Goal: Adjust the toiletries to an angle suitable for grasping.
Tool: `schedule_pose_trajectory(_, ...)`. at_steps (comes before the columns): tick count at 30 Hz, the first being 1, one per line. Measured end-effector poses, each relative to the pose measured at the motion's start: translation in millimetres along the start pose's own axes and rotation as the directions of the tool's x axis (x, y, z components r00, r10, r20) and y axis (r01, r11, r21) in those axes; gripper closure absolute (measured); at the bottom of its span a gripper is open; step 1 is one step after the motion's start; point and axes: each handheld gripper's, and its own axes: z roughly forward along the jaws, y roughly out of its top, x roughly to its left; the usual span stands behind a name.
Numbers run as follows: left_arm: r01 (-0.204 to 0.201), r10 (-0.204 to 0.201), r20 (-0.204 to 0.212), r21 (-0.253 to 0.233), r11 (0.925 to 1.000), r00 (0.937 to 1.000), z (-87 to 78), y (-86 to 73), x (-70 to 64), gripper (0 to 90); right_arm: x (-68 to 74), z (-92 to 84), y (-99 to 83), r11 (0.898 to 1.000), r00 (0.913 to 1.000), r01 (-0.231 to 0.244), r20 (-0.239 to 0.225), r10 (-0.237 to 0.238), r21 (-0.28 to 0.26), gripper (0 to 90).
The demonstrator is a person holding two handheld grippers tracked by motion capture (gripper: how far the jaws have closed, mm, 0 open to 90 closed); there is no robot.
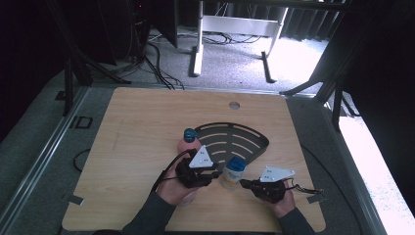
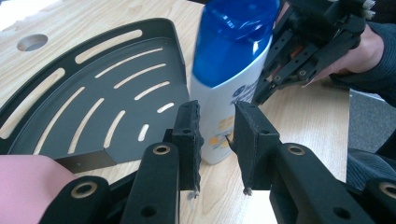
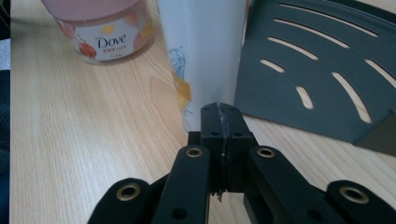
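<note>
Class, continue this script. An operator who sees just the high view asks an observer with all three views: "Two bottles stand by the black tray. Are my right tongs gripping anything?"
Observer: No. The right gripper view shows the right tongs shut on nothing, pointing at the white bottle.
Operator: And the left tongs?
Observer: In the left gripper view the left tongs are open, with that bottle's foot just beyond the gap.
Operator: What is the pink bottle?
Observer: The label on the pink bottle reads Dove.
</note>
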Motion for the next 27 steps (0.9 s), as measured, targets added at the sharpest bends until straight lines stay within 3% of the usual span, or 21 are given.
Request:
schedule_pose_trajectory(12, -0.026, 0.026, -0.006, 0.025, 0.9994, 0.9996, -5.0, 2.9, -5.9, 71.2, 11.4, 26.7, 15.8, 0.999, 0.9976, 0.039, -0.057, -0.039, -0.004, 89.5)
schedule_pose_trajectory(18, -0.003, 0.004, -0.02, 0.026, 0.9997, 0.9998, -10.5, 0.7, -0.6, 72.2, 14.5, 40.3, 22.4, 0.998, 0.9951, 0.067, -0.074, -0.066, 0.009, 89.5)
schedule_pose_trajectory(27, 0.02, -0.019, -0.027, 0.033, 0.9992, 0.9994, -11.7, -5.2, 5.8, 72.5, 9.5, 43.8, 32.9, 0.996, 0.9957, 0.088, -0.032, -0.087, 0.006, 89.5)
